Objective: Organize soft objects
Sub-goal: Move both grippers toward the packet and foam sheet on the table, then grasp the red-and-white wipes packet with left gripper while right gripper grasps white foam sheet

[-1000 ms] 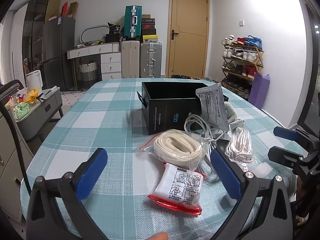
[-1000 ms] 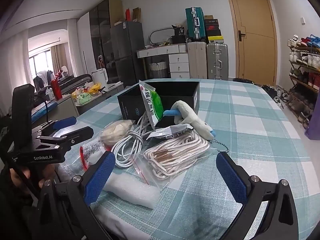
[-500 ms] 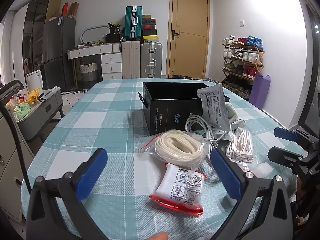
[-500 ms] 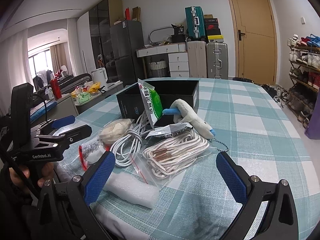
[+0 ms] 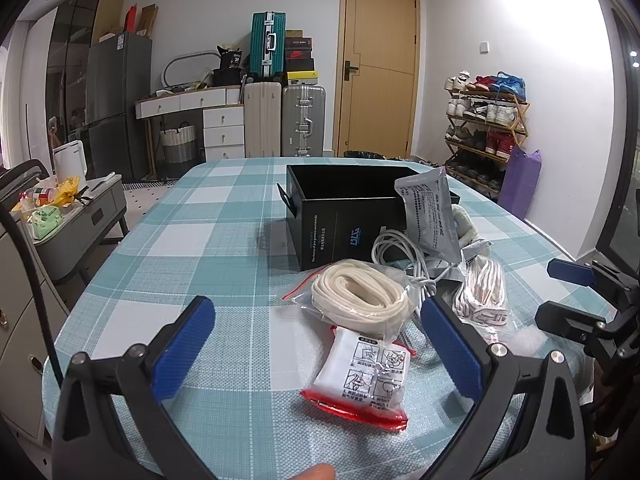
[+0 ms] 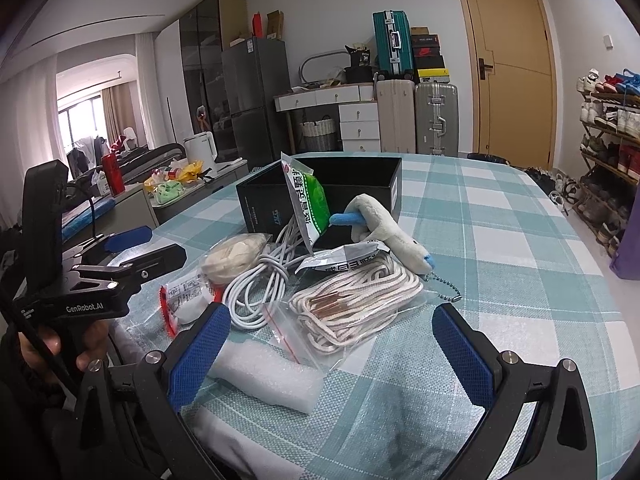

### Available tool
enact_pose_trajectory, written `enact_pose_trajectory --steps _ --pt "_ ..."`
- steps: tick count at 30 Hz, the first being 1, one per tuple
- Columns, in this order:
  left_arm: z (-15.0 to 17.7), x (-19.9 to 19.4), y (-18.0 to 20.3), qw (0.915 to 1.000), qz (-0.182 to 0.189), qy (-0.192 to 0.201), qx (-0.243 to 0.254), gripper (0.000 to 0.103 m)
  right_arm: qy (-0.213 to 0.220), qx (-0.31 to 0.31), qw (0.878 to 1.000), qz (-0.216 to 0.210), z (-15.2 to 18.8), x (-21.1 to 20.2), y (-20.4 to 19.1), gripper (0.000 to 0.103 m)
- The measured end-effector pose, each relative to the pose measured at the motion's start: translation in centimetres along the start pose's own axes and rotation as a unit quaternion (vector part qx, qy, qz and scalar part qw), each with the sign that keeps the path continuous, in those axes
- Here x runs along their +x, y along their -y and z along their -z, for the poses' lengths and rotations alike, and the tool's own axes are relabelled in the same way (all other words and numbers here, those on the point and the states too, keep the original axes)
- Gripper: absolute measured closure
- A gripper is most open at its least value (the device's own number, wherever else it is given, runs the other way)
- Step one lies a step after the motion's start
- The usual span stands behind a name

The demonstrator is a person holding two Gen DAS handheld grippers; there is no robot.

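Grippers, left [image 5: 318, 338] and right [image 6: 330, 344], hang with jaws spread wide, grasping nothing, above the table's [image 5: 208, 248] near edge, where bagged ropes [image 6: 356, 300], cable [image 6: 260, 284] and plush toy [image 6: 390, 232] lie beside the black box [image 5: 340, 216].

We see black left gripper [image 5: 316, 344] and right gripper [image 6: 332, 344], blue ribbed pads, silver screws, white "GenRobot.AI" lettering

Bare tablecloth [image 5: 208, 264] lies left of the black box [image 5: 344, 224]; bagged ropes [image 6: 352, 304], cable [image 6: 260, 284] and foam [image 6: 264, 376] crowd its front.
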State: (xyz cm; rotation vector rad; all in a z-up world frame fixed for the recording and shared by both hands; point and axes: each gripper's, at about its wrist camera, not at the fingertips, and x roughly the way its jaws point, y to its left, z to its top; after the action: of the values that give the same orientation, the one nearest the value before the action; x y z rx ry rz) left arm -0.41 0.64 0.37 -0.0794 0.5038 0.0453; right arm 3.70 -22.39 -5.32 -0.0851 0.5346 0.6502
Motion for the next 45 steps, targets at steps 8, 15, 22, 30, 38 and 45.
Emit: enact_pose_trajectory --steps 8,15,22,30,38,45 --pt "0.0 0.1 0.1 1.0 0.001 -0.002 0.003 0.0 -0.013 0.011 1.0 -0.003 0.7 0.2 0.0 0.001" --pt "0.2 0.1 0.3 1.0 0.002 -0.001 0.007 0.0 -0.028 0.02 0.999 -0.014 1.0 0.4 0.0 0.001" --pt "0.4 0.3 0.8 0.9998 0.005 -0.008 0.02 0.0 -0.038 0.034 0.999 -0.02 1.3 0.5 0.0 0.001" --pt "0.9 1.0 1.2 0.9987 0.018 -0.035 0.031 0.0 -0.047 0.05 0.997 -0.03 1.7 0.5 0.1 0.003" --pt "1.2 1.3 1.1 0.9974 0.042 -0.051 0.031 0.001 -0.059 0.056 0.996 -0.048 2.0 0.9 -0.5 0.015" --pt "1.7 1.7 1.7 0.9948 0.053 -0.071 0.05 0.018 -0.066 0.069 0.994 -0.059 2.4 1.1 -0.3 0.021"
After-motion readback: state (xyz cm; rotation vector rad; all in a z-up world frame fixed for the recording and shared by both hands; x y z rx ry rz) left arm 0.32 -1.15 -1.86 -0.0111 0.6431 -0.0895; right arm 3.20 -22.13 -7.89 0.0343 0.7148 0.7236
